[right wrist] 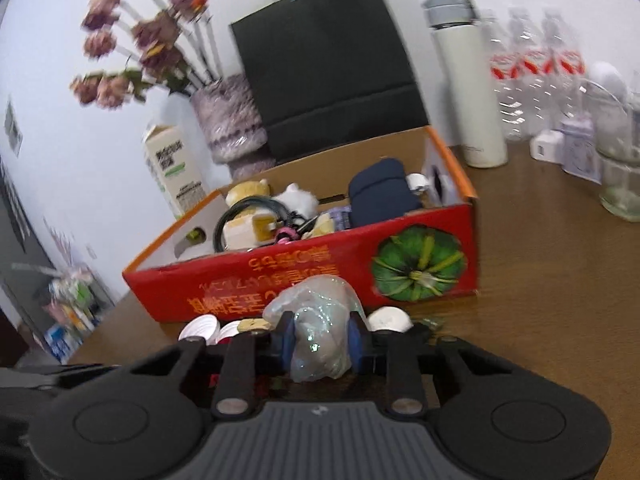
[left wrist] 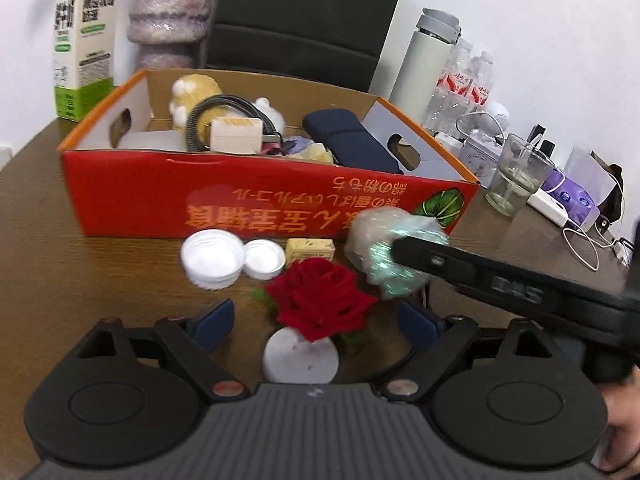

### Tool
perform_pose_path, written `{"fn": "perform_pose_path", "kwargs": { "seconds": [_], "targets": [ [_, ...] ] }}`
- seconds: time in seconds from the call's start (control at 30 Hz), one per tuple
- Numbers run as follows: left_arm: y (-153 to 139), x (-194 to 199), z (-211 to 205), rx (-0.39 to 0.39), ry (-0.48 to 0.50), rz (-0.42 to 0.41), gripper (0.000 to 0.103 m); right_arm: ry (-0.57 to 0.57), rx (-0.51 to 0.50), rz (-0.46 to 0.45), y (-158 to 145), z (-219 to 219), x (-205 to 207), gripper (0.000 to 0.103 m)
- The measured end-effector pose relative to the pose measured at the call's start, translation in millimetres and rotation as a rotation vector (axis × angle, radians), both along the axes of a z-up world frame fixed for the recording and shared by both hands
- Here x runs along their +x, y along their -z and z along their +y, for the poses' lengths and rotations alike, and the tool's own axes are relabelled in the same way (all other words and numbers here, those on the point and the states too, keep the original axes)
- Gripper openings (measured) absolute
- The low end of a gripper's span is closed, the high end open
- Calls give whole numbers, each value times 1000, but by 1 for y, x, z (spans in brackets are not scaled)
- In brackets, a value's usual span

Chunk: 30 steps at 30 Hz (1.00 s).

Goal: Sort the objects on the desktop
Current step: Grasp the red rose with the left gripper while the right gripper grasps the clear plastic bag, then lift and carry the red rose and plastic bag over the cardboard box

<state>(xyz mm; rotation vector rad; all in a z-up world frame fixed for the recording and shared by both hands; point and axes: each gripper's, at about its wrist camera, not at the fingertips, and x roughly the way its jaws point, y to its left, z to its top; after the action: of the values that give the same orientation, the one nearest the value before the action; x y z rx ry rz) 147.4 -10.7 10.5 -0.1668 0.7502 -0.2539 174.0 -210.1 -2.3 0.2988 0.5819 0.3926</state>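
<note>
A: Left wrist view, near field: the left gripper (left wrist: 316, 322) stands wide, jaws apart either side of a red rose (left wrist: 320, 300) and a white disc (left wrist: 301, 356), pads touching neither.

B: Right wrist view: the right gripper (right wrist: 322, 340) is clamped on a crumpled plastic bag (right wrist: 316, 328); rose hidden there.

A: Mid field: two white lids (left wrist: 230, 258) and a small yellow box (left wrist: 310, 249) lie on the table (left wrist: 100, 264) just before the red box (left wrist: 240, 200).

B: Far field, only here: dried flowers (right wrist: 136, 44) above the vase, at the table's back edge.
</note>
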Motion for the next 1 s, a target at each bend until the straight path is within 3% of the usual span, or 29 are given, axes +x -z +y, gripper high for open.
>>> {"fn": "perform_pose_path", "kwargs": {
  "seconds": [0.13, 0.2, 0.3, 0.4, 0.5, 0.67, 0.8, 1.0],
  "targets": [
    [5, 8, 2, -33, -29, 7, 61, 39, -3, -12, -2, -8, -4, 25],
    [5, 7, 8, -51, -37, 10, 45, 40, -23, -25, -3, -5, -6, 25],
    [1, 1, 17, -81, -62, -3, 36, 30, -106, -69, -6, 8, -11, 24],
    [-10, -12, 26, -98, -98, -39, 35, 23, -185, -145, -12, 21, -22, 23],
    [-26, -34, 36, -118, -124, -82, 34, 37, -186, -212, -22, 24, -40, 23],
    [-67, -92, 50, -91, -166, -217, 34, 10, -2, -196, -45, 17, -78, 23],
    [-91, -135, 51, -21, -183, -304, 36, -1, -53, -281, -64, 29, -126, 23],
    [-98, -181, 43, 57, -177, -349, 36, -20, -136, -341, -82, 43, -183, 23]
  ]
}}
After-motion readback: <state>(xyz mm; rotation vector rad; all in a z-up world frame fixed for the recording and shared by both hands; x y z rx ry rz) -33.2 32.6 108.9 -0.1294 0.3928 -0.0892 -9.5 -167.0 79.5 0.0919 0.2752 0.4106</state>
